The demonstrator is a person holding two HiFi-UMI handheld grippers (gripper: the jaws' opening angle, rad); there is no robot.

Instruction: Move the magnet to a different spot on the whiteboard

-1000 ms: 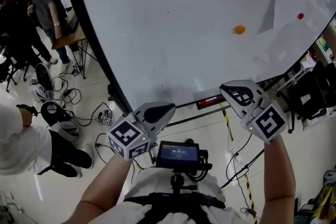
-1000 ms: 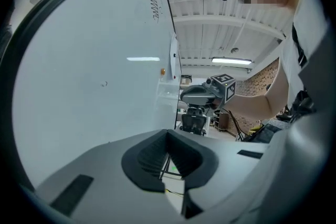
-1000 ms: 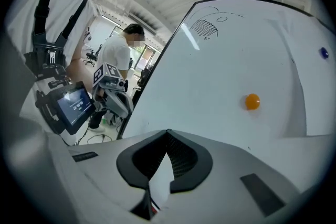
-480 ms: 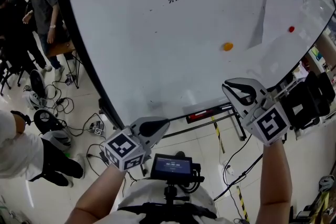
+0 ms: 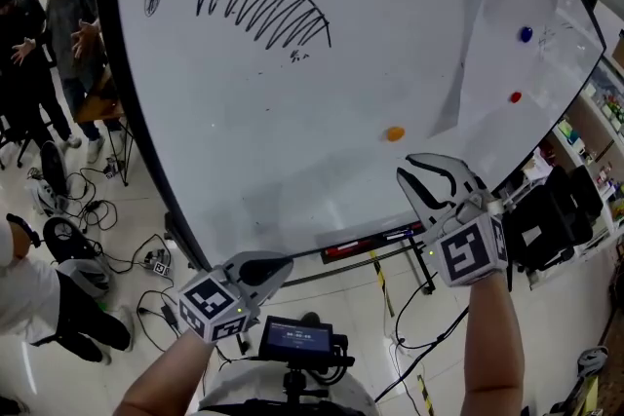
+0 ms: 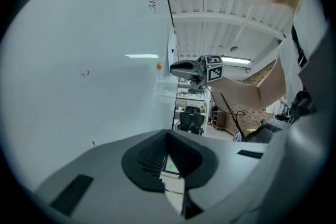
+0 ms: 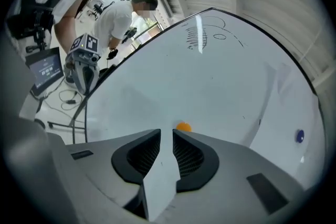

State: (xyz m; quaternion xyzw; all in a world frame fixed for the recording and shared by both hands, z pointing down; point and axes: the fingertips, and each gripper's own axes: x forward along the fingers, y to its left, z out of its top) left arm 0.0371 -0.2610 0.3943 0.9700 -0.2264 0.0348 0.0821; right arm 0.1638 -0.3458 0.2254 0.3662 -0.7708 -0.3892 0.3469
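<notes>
Farthest left in the head view, two standing people (image 5: 58,24) and a crouching person in white (image 5: 29,292) are on the floor beside a tangle of cables (image 5: 107,209), well clear of the work. Next comes the whiteboard (image 5: 292,132), which fills most of the picture and bears a black hatched drawing (image 5: 263,0) near its top. Low at the left, the left gripper (image 5: 285,262) is held below the board's lower edge; its own view shows its jaws clenched together at the tips with nothing between them (image 6: 168,134), and the board (image 6: 79,86) stretches away on its left. A small screen (image 5: 292,338) sits at the bottom centre between the two forearms. Further right, the orange magnet (image 5: 394,133) sticks to the white surface, apart from the drawing and just left of a sheet of paper (image 5: 507,44). The right gripper (image 5: 409,175) hovers just below the orange magnet, aimed at it but not touching. In the right gripper view its jaws are opening, a clear gap stands between the ribbed pads (image 7: 142,157) with nothing inside it, and the orange magnet (image 7: 183,126) shows just past the tips (image 7: 166,132) on the board (image 7: 210,81). On the paper at the far right sit a red magnet (image 5: 515,97) and, above it, a blue magnet (image 5: 526,34).
</notes>
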